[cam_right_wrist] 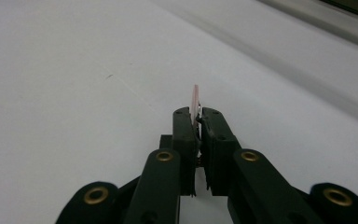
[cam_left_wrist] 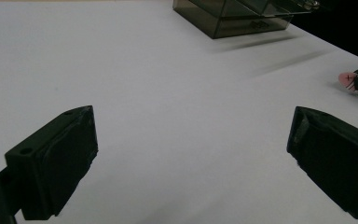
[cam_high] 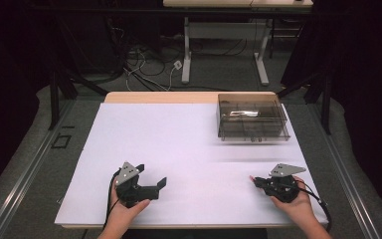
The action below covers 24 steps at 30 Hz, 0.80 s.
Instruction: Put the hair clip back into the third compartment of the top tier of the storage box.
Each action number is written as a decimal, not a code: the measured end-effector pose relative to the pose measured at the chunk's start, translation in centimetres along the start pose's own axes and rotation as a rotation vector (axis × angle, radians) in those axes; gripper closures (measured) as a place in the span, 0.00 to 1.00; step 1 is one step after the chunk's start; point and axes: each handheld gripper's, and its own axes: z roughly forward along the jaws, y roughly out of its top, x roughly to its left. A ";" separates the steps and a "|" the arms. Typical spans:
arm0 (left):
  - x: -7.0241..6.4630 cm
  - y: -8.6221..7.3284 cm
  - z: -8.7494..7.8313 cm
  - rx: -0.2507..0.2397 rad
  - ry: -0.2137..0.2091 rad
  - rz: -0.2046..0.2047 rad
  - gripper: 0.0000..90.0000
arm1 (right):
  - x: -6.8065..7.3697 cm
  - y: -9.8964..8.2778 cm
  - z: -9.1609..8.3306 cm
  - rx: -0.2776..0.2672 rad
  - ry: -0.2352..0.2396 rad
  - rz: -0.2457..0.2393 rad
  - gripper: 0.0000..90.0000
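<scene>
White sheeting covers the table [cam_high: 179, 144], with bare wood showing along the far edge. Near the front edge, the left gripper [cam_high: 149, 183] rests on the sheet with its jaws spread wide and nothing between them. Well apart to its right, the right gripper [cam_high: 255, 182] is clamped on a thin pink card [cam_right_wrist: 195, 100], held edge-up just above the sheet. Farther back on the right stands a smoky clear plastic box [cam_high: 251, 117]. Beyond the table lie grey floor, loose cables [cam_high: 144, 64] and a second desk's white legs [cam_high: 186, 50].
</scene>
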 end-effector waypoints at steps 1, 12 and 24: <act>0.0 0.0 0.0 0.000 0.000 -0.002 0.02 | -0.1 0.0 0.0 -0.002 0.004 -0.006 0.95; 0.0 0.0 0.0 0.001 0.003 -0.004 0.02 | -0.2 0.2 -0.5 -0.047 -0.021 0.004 0.95; 0.2 -0.1 0.0 0.007 0.010 -0.020 0.02 | -0.6 0.5 -1.3 -0.097 -0.042 0.028 0.95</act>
